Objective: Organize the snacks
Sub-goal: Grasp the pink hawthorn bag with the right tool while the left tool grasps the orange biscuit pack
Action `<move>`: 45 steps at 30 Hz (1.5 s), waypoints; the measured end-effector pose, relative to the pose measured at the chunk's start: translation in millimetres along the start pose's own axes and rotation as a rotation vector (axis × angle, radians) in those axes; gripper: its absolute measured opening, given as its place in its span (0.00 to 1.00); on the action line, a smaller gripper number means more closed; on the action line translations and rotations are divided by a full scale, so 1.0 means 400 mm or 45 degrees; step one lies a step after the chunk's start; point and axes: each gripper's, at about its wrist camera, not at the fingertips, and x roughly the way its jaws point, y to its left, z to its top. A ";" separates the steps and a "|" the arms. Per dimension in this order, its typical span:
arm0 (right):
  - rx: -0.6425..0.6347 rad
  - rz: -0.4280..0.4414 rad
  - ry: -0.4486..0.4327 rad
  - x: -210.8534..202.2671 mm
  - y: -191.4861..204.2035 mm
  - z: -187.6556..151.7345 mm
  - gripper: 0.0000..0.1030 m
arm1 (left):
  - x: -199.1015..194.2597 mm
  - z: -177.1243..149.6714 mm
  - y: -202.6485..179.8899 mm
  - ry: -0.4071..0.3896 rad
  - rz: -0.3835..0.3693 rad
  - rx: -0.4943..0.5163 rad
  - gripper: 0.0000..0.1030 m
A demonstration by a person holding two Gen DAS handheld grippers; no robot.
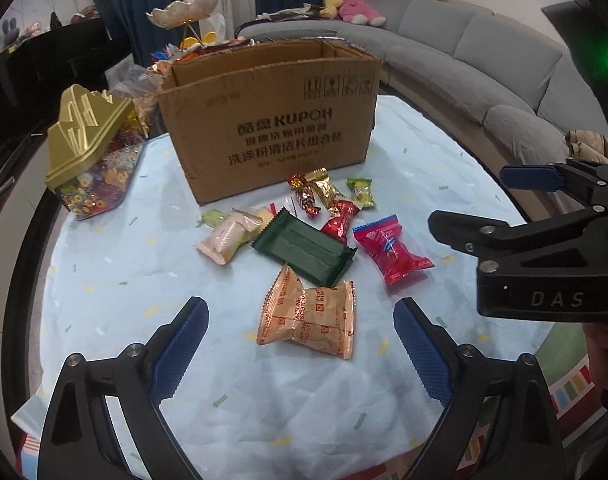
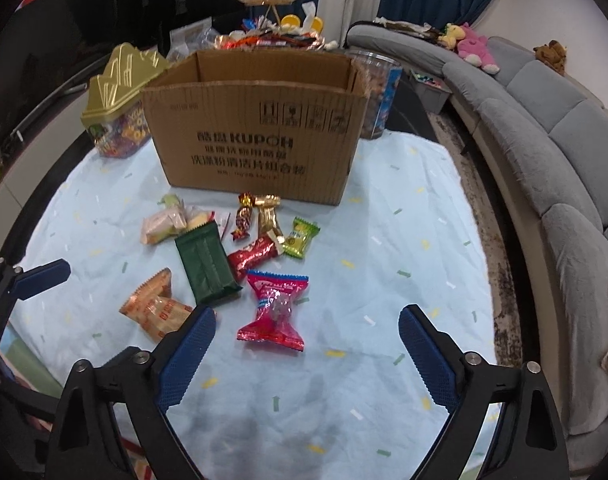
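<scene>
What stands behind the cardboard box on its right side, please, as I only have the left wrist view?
Observer: A clear jar with a blue label stands behind the cardboard box's right corner.
Operator: Thank you. How is the right tool lined up?
Observer: The right tool is open, and the pink candy bag lies centred just ahead of its pads, untouched.
</scene>
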 end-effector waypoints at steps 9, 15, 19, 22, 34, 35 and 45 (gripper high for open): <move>-0.027 0.014 0.049 0.084 0.013 0.004 0.88 | 0.078 -0.010 -0.001 0.067 -0.020 0.013 0.84; -0.038 0.030 0.090 0.131 0.021 0.003 0.88 | 0.123 -0.020 -0.004 0.116 -0.028 0.020 0.79; -0.037 0.044 0.132 0.168 0.025 0.000 0.83 | 0.150 -0.019 0.002 0.133 -0.033 0.016 0.78; -0.033 0.051 0.157 0.195 0.029 -0.001 0.81 | 0.165 -0.020 0.008 0.142 -0.038 0.011 0.76; -0.009 0.104 0.238 0.264 0.036 -0.014 0.68 | 0.192 -0.027 0.019 0.174 -0.104 -0.023 0.54; -0.005 0.114 0.248 0.269 0.037 -0.017 0.64 | 0.192 -0.027 0.018 0.173 -0.110 -0.023 0.51; 0.019 0.158 0.247 0.260 0.037 -0.026 0.38 | 0.173 -0.034 0.015 0.154 -0.102 -0.031 0.46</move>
